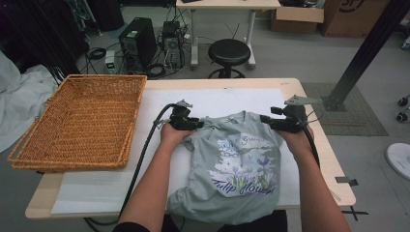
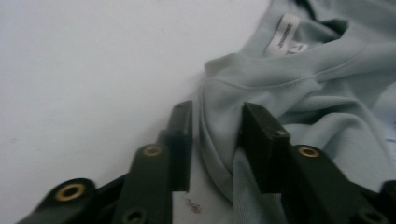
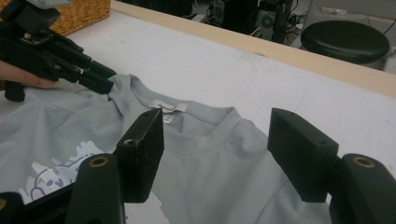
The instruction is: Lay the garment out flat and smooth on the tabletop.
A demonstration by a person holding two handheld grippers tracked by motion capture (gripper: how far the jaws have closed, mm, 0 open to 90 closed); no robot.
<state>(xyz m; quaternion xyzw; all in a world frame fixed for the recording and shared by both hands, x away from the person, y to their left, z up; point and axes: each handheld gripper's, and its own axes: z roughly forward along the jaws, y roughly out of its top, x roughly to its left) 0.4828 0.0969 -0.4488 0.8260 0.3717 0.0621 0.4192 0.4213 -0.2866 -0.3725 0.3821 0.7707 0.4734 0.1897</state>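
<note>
A wicker basket (image 1: 82, 118) is set at the table's (image 1: 316, 140) nine o'clock edge, well apart from the work. The T-shirt (image 1: 237, 166) is laid print-up at centre, its hem overhanging the six o'clock edge. The left gripper (image 1: 197, 124) is clamped on a fold of the shirt's left shoulder (image 2: 219, 116), apparently to pin that corner for spreading. The right gripper (image 1: 266, 119) is held open over the right shoulder, nothing grasped. Bare white mat (image 1: 217, 99) is left free toward twelve o'clock.
</note>
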